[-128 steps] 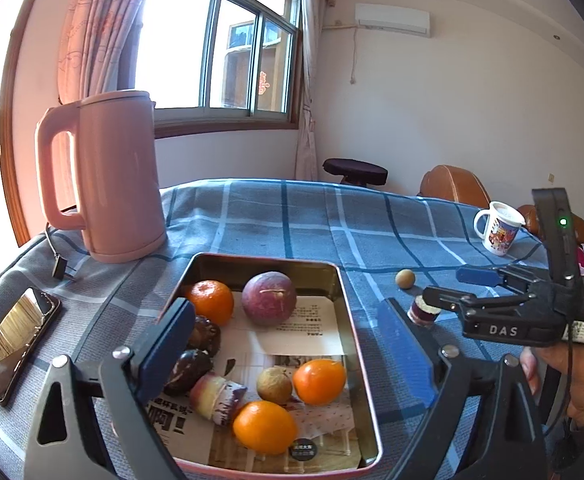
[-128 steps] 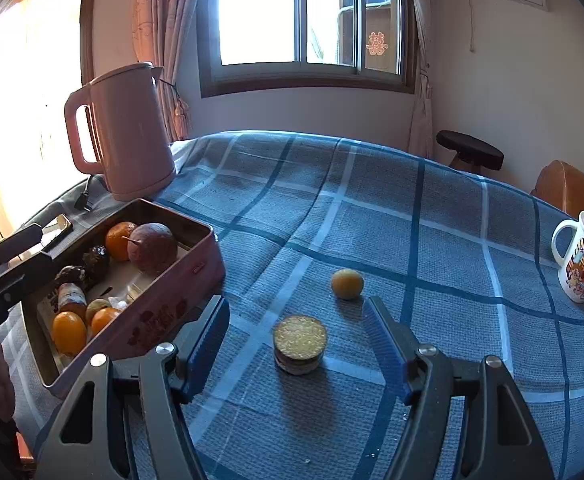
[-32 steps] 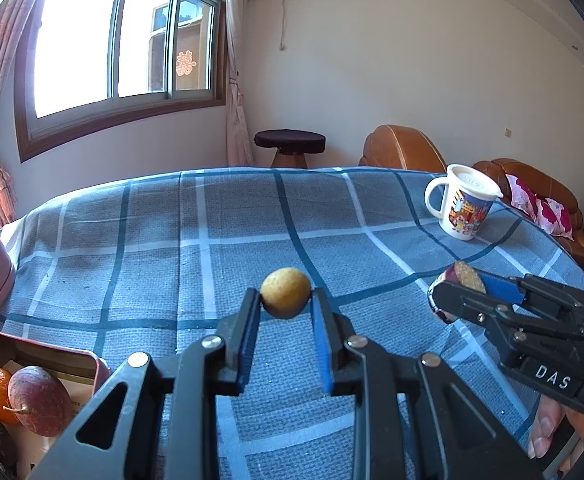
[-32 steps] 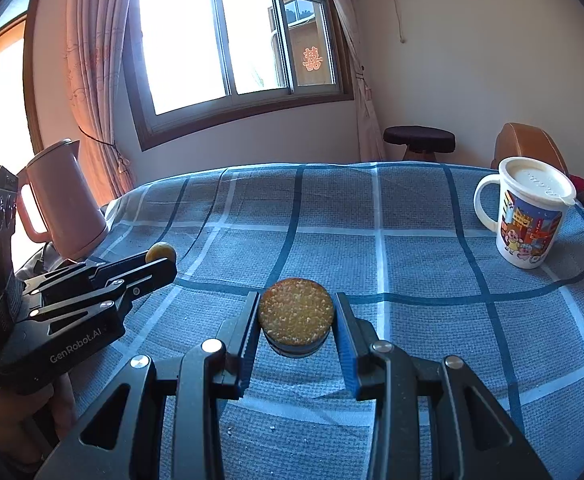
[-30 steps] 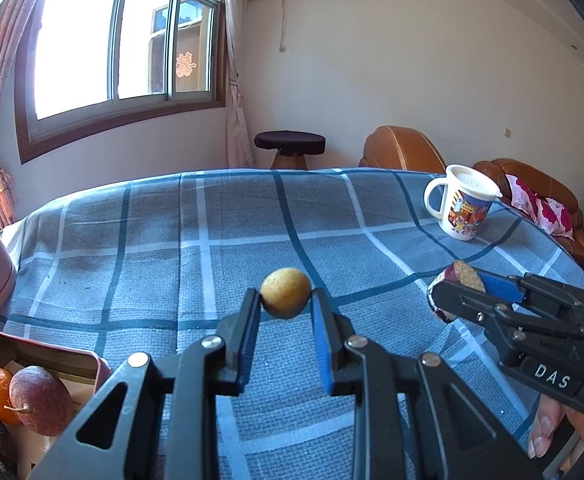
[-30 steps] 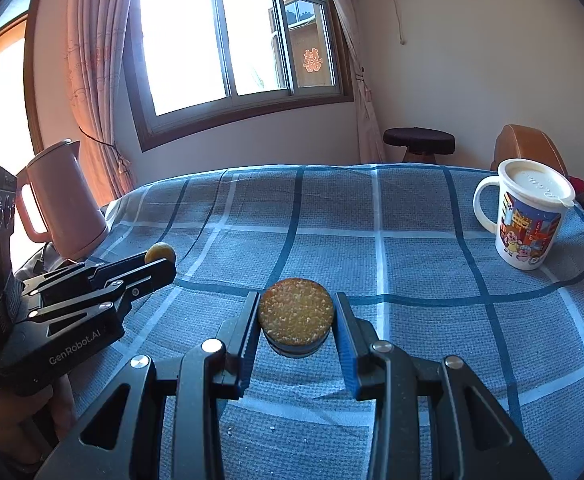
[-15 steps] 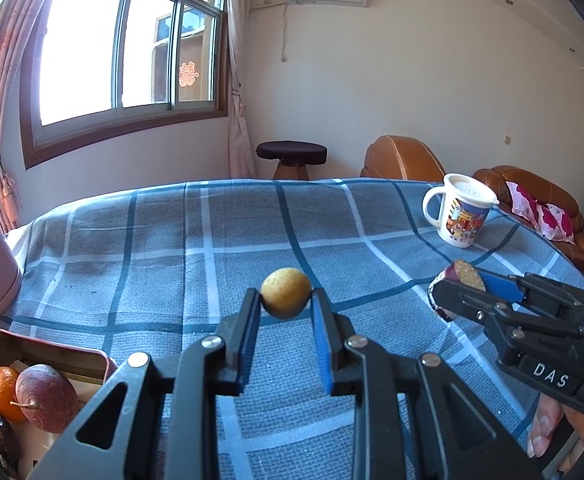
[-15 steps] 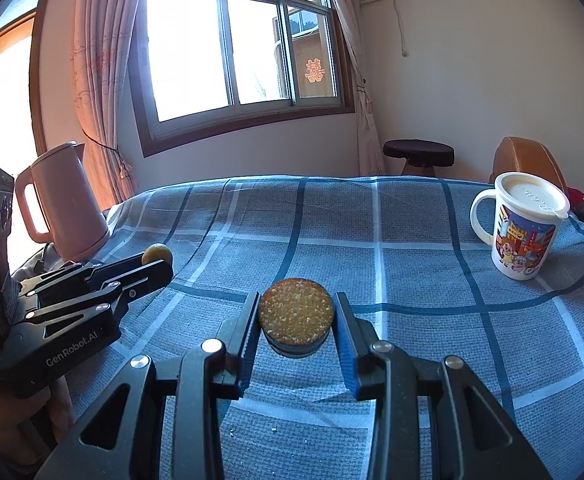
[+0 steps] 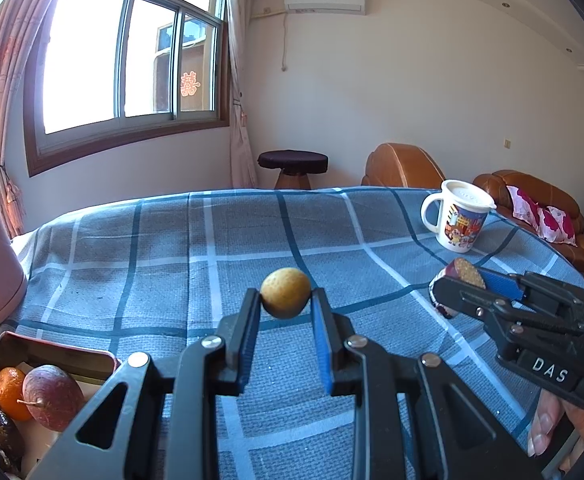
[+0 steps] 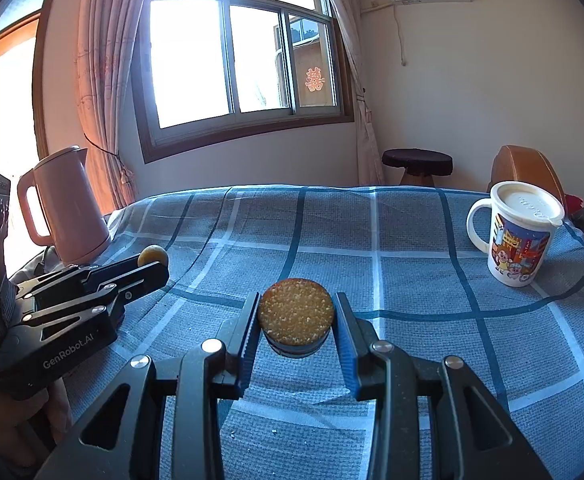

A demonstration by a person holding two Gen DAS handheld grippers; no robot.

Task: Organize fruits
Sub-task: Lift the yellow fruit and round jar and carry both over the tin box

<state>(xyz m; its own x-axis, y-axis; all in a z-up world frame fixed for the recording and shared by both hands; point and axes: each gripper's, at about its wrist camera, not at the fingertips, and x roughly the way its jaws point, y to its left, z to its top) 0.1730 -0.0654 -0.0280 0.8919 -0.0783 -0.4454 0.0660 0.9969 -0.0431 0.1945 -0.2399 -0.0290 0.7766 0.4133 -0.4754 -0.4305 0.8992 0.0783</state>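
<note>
My left gripper [image 9: 285, 295] is shut on a small round yellow-brown fruit [image 9: 285, 291], held above the blue checked tablecloth [image 9: 211, 248]. My right gripper [image 10: 296, 312] is shut on a short cut fruit piece [image 10: 296, 318] with a grainy orange-brown top and dark purple skin. In the left wrist view the right gripper [image 9: 458, 290] shows at the right with that piece [image 9: 464, 274]. In the right wrist view the left gripper [image 10: 149, 266] shows at the left with the small fruit [image 10: 152, 255]. The metal tin [image 9: 55, 354] at lower left holds an orange [image 9: 9, 388], a purple round fruit [image 9: 51, 396] and dark fruits.
A pink kettle [image 10: 69, 210] stands at the table's left. A white cartoon mug [image 10: 520, 236] with a lid stands at the right. Behind the table are a dark stool [image 9: 293, 165] and a brown sofa [image 9: 532, 200]. A hand [image 9: 548, 424] holds the right gripper.
Since about four seconds ago both grippers closed on their fruit and lifted it off the cloth. Over the last second the views tilted slightly upward; the grips are unchanged.
</note>
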